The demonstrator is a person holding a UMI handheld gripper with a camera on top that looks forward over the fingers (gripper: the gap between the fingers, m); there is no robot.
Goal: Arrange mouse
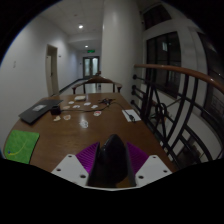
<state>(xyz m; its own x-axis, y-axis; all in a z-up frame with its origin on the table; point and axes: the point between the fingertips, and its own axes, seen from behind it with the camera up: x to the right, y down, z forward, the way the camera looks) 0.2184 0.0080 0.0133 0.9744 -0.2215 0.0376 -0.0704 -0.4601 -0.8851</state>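
We held the gripper (110, 165) low over the near edge of a round wooden table (90, 130), its two fingers reaching forward and slightly downward along the tabletop. The purple pads (87, 155) faced each other across a dark, rounded object that we took for the mouse (110, 160). The mouse sat between the fingers, and both pads appeared to press against its sides, so the tongs were narrowed onto it. Whether the mouse rested on the table or was lifted off it, we could not tell.

Near the table's left edge lay a green mat (20, 146). Farther along that left side sat a dark laptop (38, 111), lying flat. Toward the far edge several small items (85, 103) were scattered, too small for us to identify. At the right edge lay a white sheet with a dark object on it (131, 115).

Beyond the table a pale corridor (88, 60) ran to a door. A curved railing (185, 95) ran past the table's right side.
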